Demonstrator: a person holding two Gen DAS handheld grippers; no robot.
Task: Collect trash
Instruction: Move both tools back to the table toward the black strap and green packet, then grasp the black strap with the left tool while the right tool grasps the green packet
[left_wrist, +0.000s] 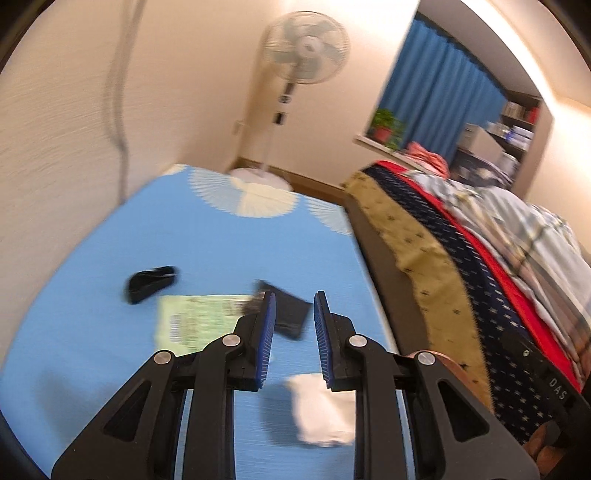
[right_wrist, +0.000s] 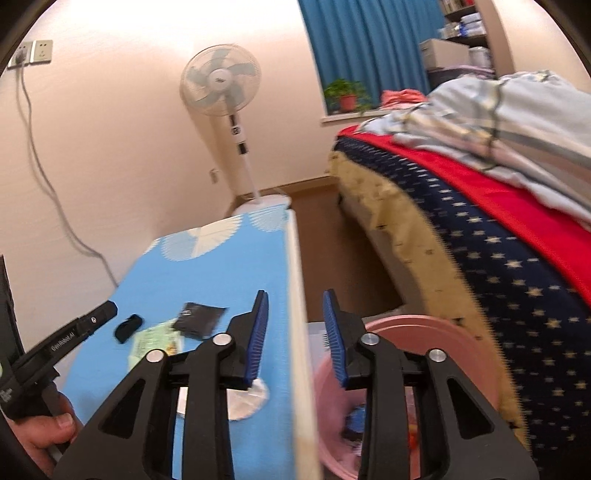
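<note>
Both grippers empty, jaws parted to a moderate gap. Left gripper hovers over the blue-covered table, tilted down. Trash on the cloth: a white crumpled tissue nearest, directly under the left fingers; beyond it a flat black packet, a pale green printed wrapper to its left, and a small black scrap farther left. Frames blurred; cannot tell what the black scrap is. Right gripper straddles the table's right edge, over a pink bin on the floor between table and bed. Judgement: the bin sits there so items drop straight off the edge; the tissue looks the likeliest first pick for the left gripper
</note>
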